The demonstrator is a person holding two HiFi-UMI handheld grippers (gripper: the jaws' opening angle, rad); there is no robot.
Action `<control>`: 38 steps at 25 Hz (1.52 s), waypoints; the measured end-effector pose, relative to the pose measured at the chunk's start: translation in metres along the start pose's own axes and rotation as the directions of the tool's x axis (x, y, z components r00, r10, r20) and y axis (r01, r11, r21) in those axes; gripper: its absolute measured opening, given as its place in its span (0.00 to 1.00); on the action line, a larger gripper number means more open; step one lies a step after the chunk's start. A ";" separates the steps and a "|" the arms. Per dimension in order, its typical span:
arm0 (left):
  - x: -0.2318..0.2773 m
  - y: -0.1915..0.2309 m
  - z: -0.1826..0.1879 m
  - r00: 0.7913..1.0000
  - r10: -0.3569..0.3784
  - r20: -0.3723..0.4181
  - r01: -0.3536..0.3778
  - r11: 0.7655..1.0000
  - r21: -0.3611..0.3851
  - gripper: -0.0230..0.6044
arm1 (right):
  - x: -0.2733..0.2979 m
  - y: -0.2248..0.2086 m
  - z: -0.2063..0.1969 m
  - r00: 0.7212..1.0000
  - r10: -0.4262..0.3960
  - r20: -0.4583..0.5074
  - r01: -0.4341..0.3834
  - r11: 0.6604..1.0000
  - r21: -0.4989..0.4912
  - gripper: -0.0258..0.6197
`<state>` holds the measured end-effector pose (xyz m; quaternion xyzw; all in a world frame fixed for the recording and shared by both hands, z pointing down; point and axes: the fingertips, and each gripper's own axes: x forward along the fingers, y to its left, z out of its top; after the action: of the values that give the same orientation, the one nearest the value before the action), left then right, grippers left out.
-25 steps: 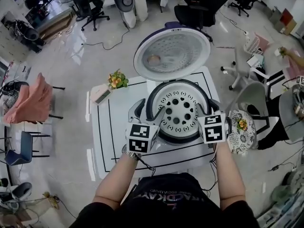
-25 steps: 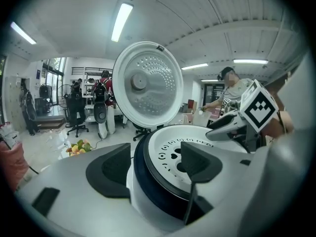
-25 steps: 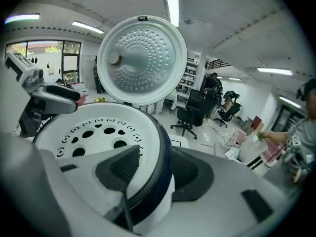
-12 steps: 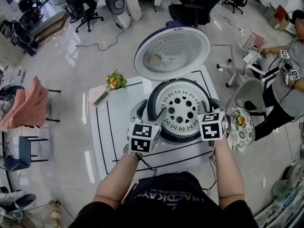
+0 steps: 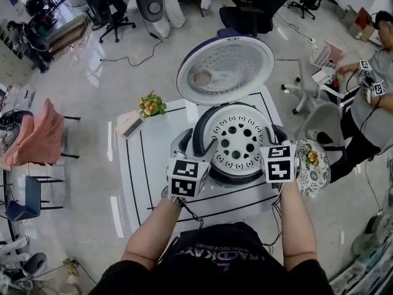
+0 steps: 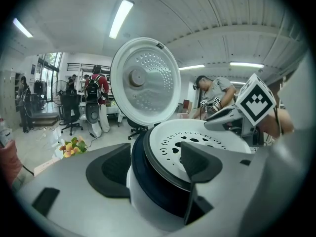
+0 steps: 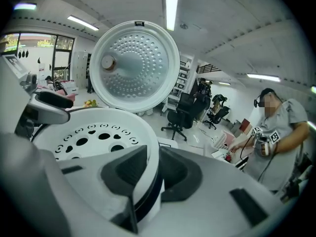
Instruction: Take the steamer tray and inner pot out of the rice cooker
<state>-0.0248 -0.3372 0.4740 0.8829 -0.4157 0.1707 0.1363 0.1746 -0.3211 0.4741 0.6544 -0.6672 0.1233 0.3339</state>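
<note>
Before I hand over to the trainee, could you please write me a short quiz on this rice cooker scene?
1. True or false: the lid of the cooker is shut.
2. What lies uppermost in the cooker? A) a white tray with holes B) cooked rice C) a spoon
3. What stands between the jaws of the left claw?
Key: 1 False, the lid stands open. 2 A. 3 The cooker's rim, with the tray's edge.

Steamer tray (image 5: 238,139): glossy plast.; lid (image 5: 225,69): dimpled metal.
</note>
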 end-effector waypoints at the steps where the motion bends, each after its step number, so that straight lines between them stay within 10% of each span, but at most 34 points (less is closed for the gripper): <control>1: 0.000 0.000 0.000 1.000 0.000 0.001 0.000 1.000 0.000 0.53 | 0.000 0.000 0.002 1.000 0.004 0.010 -0.004 1.000 0.010 0.16; 17: -0.008 -0.019 0.013 1.000 -0.003 0.027 0.003 1.000 0.010 0.53 | -0.012 -0.035 0.012 0.985 0.052 0.166 -0.103 0.944 0.315 0.12; 38: 0.005 -0.043 0.007 0.991 0.027 -0.133 -0.041 0.993 -0.108 0.36 | -0.017 -0.044 0.007 0.966 0.113 0.233 -0.195 0.910 0.366 0.13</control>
<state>0.0134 -0.3170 0.4652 0.8537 -0.4295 0.2075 0.2091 0.2130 -0.3167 0.4465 0.6616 -0.7105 0.2093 0.1167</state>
